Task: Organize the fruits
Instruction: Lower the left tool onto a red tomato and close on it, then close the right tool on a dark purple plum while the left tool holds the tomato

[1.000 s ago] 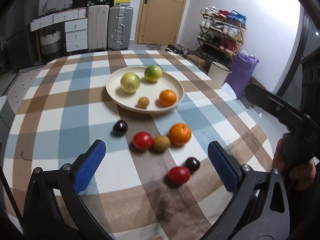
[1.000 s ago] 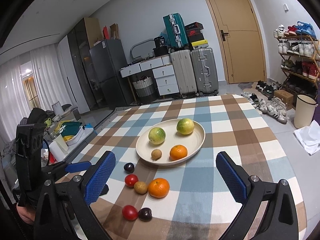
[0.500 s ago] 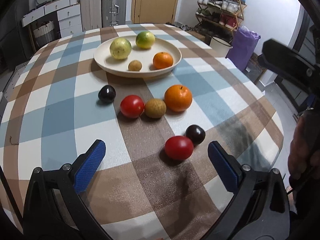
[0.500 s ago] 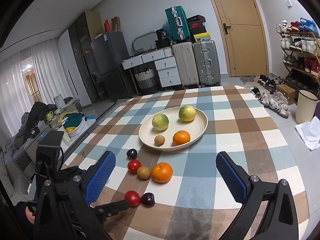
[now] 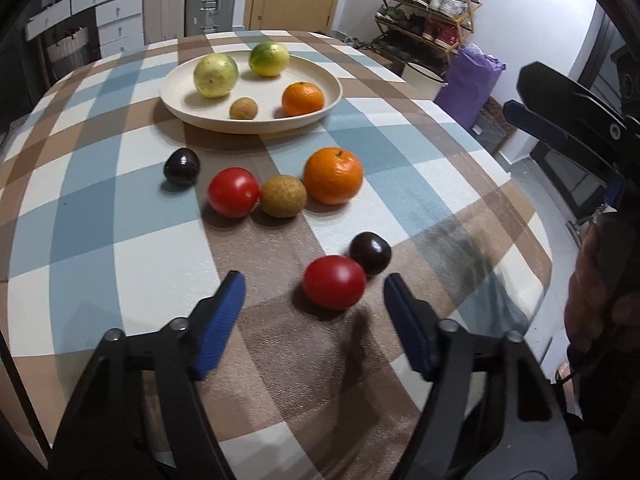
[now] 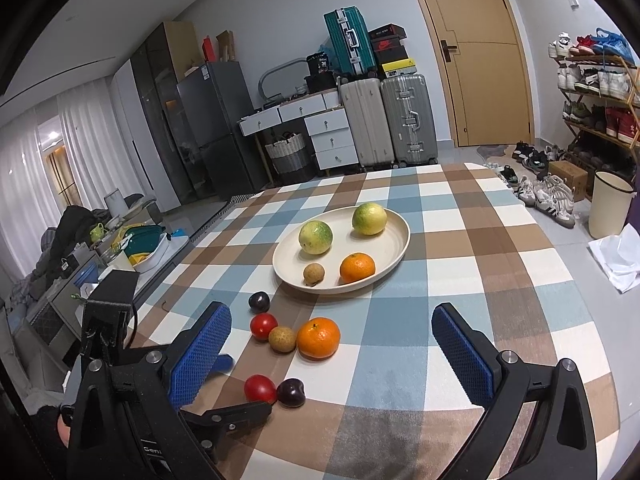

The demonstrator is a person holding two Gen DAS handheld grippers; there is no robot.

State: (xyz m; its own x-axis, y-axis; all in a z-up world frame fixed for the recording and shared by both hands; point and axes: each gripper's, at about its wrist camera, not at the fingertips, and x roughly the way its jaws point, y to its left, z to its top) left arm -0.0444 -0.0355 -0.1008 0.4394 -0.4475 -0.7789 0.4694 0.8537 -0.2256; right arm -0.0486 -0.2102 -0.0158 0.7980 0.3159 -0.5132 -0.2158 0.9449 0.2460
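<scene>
Black left gripper (image 5: 312, 292), blue textured pads (image 5: 222, 320), silver screws, bare-skinned right hand (image 5: 592, 304)

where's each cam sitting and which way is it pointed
Left wrist: on the left gripper, low over the table's near edge, aimed at the near tomato; its blue fingers and the person's right hand show.
Right wrist: on the right gripper, higher up, facing the plate and the room; its fingers and the left gripper show.
Both share the plate and the loose fruit.
</scene>
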